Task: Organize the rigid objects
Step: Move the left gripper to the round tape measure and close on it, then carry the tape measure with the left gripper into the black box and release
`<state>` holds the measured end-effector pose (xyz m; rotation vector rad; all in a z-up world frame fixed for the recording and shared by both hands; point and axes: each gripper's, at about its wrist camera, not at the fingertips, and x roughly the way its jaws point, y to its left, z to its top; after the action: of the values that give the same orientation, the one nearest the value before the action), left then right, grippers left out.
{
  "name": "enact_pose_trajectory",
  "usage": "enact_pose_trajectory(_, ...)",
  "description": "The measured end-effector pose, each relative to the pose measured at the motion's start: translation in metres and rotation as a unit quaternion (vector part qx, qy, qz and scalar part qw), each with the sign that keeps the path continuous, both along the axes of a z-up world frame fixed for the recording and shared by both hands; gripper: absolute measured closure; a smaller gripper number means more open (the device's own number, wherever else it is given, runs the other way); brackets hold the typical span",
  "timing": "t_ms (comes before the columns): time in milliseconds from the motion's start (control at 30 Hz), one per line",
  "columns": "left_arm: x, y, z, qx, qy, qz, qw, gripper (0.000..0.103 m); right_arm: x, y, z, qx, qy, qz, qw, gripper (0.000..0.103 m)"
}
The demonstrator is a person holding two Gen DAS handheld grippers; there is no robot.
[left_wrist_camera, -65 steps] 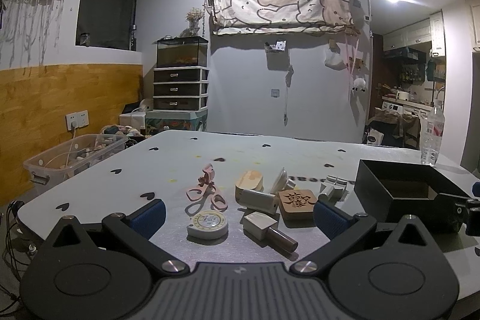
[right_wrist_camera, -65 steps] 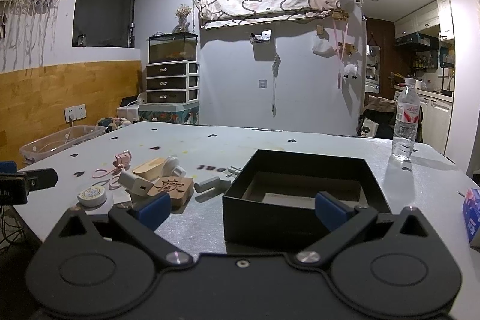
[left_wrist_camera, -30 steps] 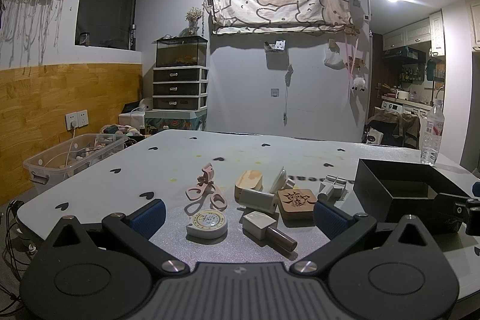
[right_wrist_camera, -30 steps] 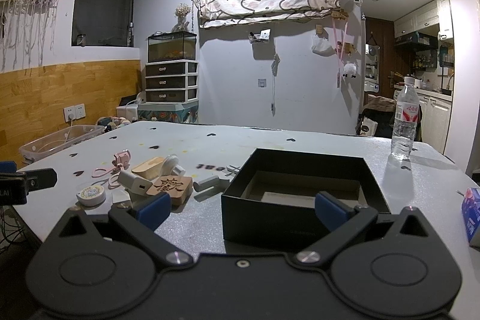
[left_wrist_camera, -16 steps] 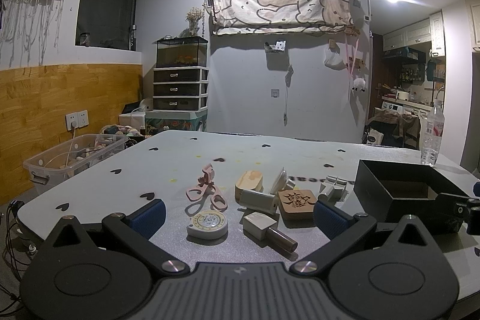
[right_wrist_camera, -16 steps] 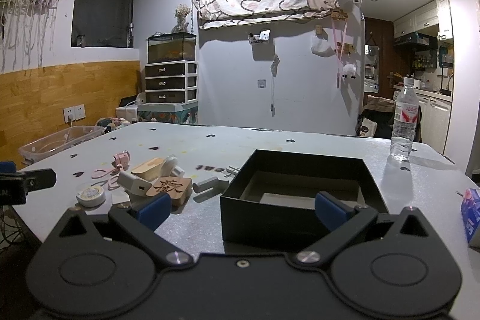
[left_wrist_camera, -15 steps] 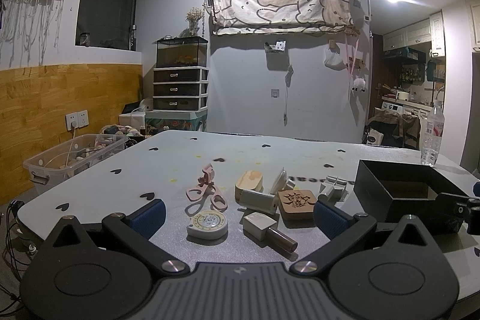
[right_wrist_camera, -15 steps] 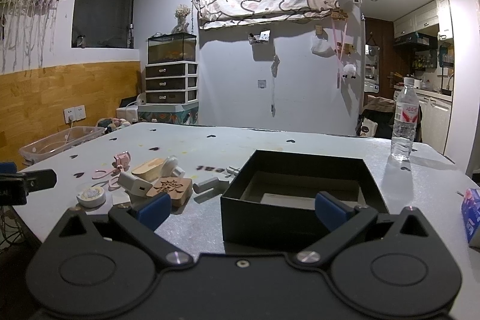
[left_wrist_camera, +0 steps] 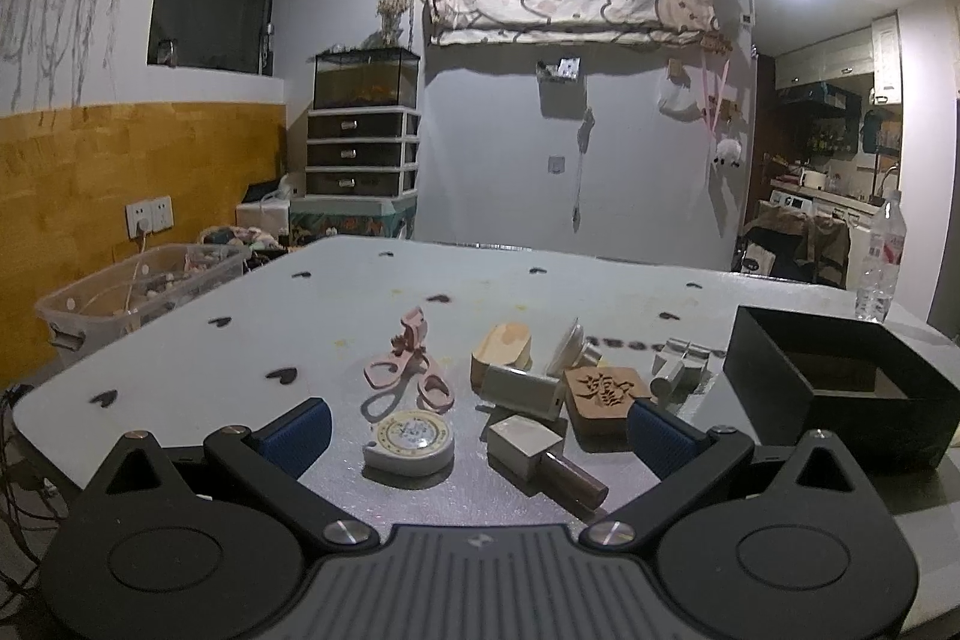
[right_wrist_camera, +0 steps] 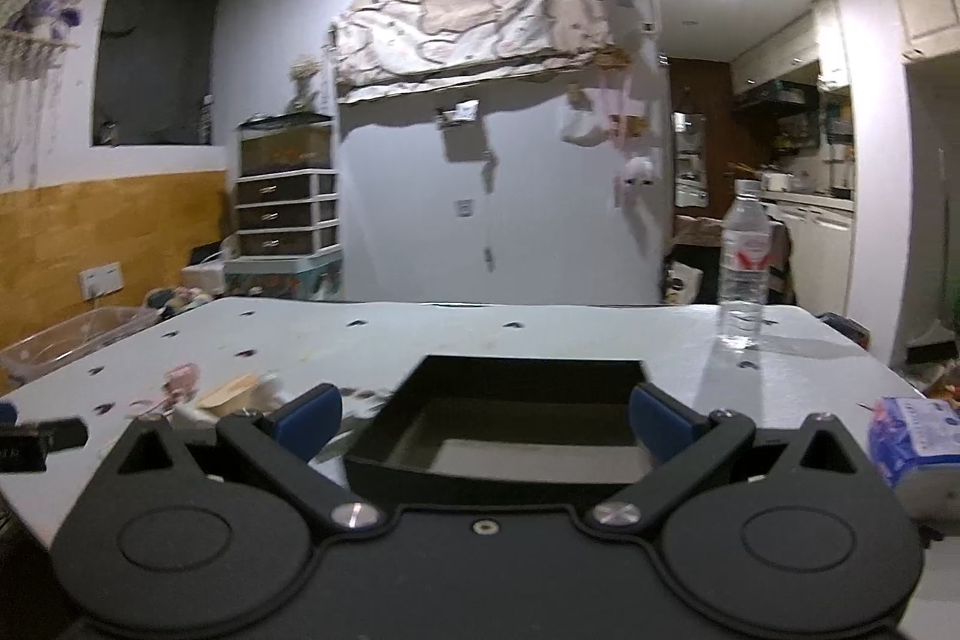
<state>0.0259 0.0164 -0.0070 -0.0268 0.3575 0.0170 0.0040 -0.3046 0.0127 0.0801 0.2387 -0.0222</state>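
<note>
Black and open-topped, the storage box (right_wrist_camera: pixel 516 421) sits on the counter (left_wrist_camera: pixel 540 292) right before the right tool (right_wrist_camera: pixel 485 415), whose jaws are spread and empty. The left tool (left_wrist_camera: pixel 477 427), likewise spread, faces a tape measure (left_wrist_camera: pixel 409 441), pink scissors (left_wrist_camera: pixel 408 373) and a carved wooden block (left_wrist_camera: pixel 606 391), left of the box.

Left gripper (left_wrist_camera: pixel 479 425) and right gripper (right_wrist_camera: pixel 486 413) both level, jaws spread wide, holding nothing.

both wrist views low, sharing black box (left_wrist_camera: pixel 840 388) (near).
</note>
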Motion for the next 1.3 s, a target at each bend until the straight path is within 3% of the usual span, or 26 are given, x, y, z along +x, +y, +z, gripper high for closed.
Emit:
enact_pose_trajectory(333,0.055,0.013,-0.029,0.005,0.054,0.040,0.9978,0.000,0.031,-0.049,-0.005,0.008,0.039,-0.057,0.998,0.000)
enact_pose_trajectory(467,0.072,0.030,-0.039,-0.019,0.076,0.060,0.9951,0.000,0.051,-0.062,-0.011,0.019,0.070,-0.071,0.995,0.002)
enact_pose_trajectory(633,0.089,0.044,-0.055,-0.037,0.095,0.071,0.9922,0.002,0.077,-0.074,-0.024,0.045,0.118,-0.081,0.989,0.017)
enact_pose_trajectory(800,0.099,0.043,-0.063,-0.026,0.099,0.070,0.9923,0.008,0.100,-0.077,-0.034,0.051,0.156,-0.072,0.984,0.044)
enact_pose_trajectory(900,0.105,0.041,-0.064,-0.019,0.098,0.067,0.9928,0.010,0.112,-0.075,-0.039,0.043,0.173,-0.071,0.981,0.048)
enact_pose_trajectory(1033,0.112,0.036,-0.064,-0.004,0.098,0.065,0.9930,0.022,0.122,-0.072,-0.044,0.034,0.186,-0.066,0.980,0.053)
enact_pose_trajectory(1133,0.113,0.033,-0.063,0.000,0.099,0.064,0.9931,0.030,0.126,-0.072,-0.047,0.047,0.197,-0.053,0.978,0.063)
enact_pose_trajectory(1200,0.113,0.031,-0.062,0.003,0.099,0.060,0.9933,0.041,0.127,-0.073,-0.049,0.047,0.204,-0.055,0.976,0.084)
enact_pose_trajectory(1300,0.112,0.028,-0.061,0.002,0.100,0.049,0.9938,0.044,0.128,-0.074,-0.050,0.049,0.210,-0.065,0.974,0.095)
